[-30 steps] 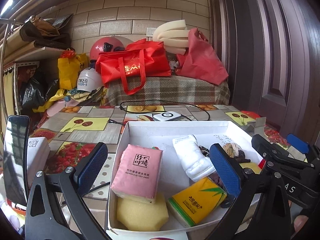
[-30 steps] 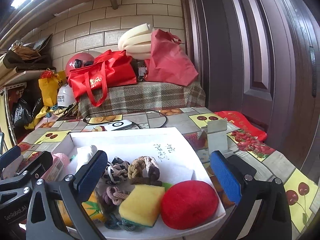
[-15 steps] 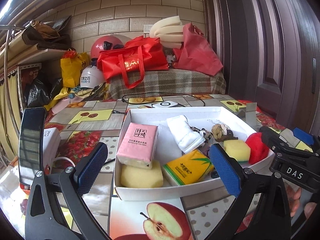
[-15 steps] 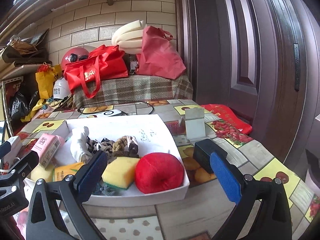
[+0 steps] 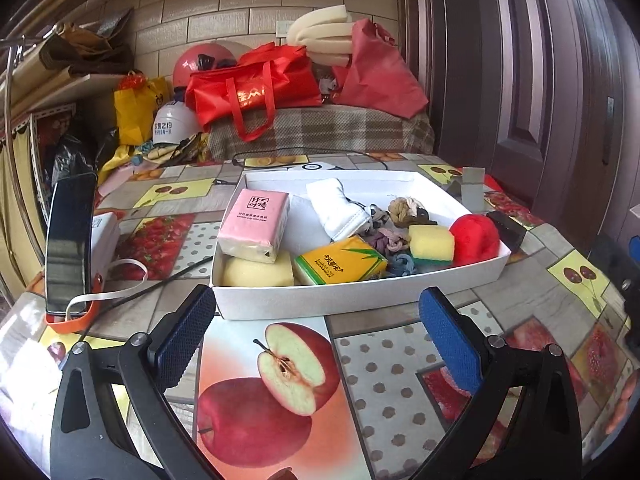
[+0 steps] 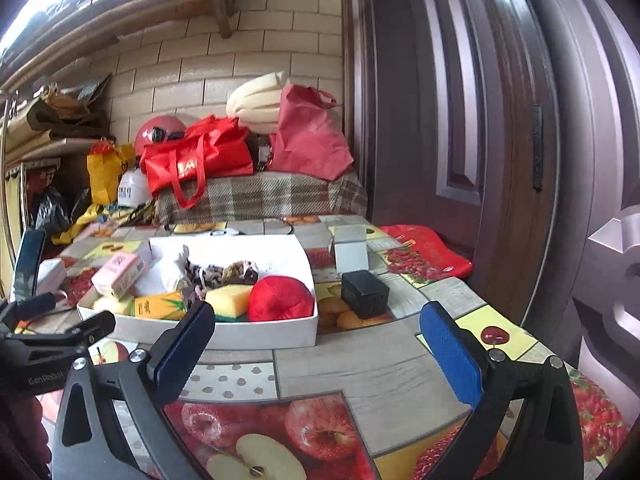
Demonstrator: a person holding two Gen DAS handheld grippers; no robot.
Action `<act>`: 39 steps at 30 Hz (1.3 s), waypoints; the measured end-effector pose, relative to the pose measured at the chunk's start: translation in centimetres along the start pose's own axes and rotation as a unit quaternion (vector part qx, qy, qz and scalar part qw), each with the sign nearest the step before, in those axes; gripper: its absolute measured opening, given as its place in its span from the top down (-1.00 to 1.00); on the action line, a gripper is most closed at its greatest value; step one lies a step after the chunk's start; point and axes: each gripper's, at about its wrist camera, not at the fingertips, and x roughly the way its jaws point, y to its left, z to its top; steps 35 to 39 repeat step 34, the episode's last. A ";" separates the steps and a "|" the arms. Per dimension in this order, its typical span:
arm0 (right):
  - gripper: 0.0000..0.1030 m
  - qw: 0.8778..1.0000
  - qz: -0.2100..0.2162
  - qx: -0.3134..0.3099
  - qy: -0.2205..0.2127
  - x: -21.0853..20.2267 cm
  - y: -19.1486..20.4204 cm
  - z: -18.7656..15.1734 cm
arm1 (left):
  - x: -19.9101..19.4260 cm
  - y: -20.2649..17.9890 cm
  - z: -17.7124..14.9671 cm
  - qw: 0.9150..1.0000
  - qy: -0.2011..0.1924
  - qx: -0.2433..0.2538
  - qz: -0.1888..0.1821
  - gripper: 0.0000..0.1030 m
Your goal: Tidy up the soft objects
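Left tool (image 5: pixel 318 328) and right tool (image 6: pixel 316 336) both wide open and empty, short of the white box (image 5: pixel 360 296).

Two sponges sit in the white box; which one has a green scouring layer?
The yellow sponge beside the red ball; the plain sponge under the pink tissue pack lacks one.

Red ball (image 6: pixel 280 298), perhaps yarn, in white box (image 6: pixel 264 330)
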 end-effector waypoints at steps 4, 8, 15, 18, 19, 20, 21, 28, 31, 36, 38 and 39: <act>-1.00 0.998 -0.010 0.062 -0.014 -2.3 -1.9 0.0 | -2.1 -0.2 -0.2 0.999 -0.025 -0.004 0.025 -0.99; -0.99 0.996 -0.017 0.077 0.038 -1.8 -2.6 -0.8 | -3.2 -1.0 -0.4 0.999 -0.035 0.016 0.027 -0.99; -0.99 0.997 -0.044 0.058 0.017 -2.7 -1.6 -0.9 | -3.0 -1.9 -1.0 0.999 -0.013 0.034 0.031 -0.99; -1.00 0.998 -0.033 0.053 0.009 -3.2 -1.6 -1.0 | -2.8 -1.6 -1.0 0.999 -0.007 0.026 0.025 -0.99; -1.00 0.998 -0.033 0.055 0.008 -3.2 -1.7 -1.0 | -2.8 -1.6 -1.1 0.999 -0.007 0.026 0.026 -0.99; -1.00 0.998 -0.032 0.057 0.009 -3.3 -1.8 -1.1 | -2.8 -1.7 -1.1 0.999 -0.007 0.027 0.027 -0.99; -1.00 0.998 -0.031 0.060 0.010 -3.2 -1.9 -1.0 | -2.9 -1.8 -1.1 0.999 -0.008 0.030 0.028 -0.99; -1.00 0.997 -0.032 0.065 0.014 -3.0 -2.2 -1.1 | -2.8 -2.0 -1.2 0.999 -0.004 0.036 0.027 -0.99; -1.00 0.997 -0.032 0.062 0.014 -2.9 -2.2 -1.1 | -2.7 -1.9 -1.2 0.999 -0.002 0.036 0.021 -0.99; -1.00 0.997 -0.032 0.062 0.014 -3.0 -2.2 -1.1 | -2.8 -2.1 -1.3 0.999 -0.002 0.040 0.013 -0.99; -1.00 0.997 -0.032 0.062 0.014 -3.0 -2.2 -1.1 | -2.8 -2.1 -1.3 0.999 -0.002 0.040 0.013 -0.99; -1.00 0.997 -0.032 0.062 0.014 -3.0 -2.2 -1.1 | -2.8 -2.1 -1.3 0.999 -0.002 0.040 0.013 -0.99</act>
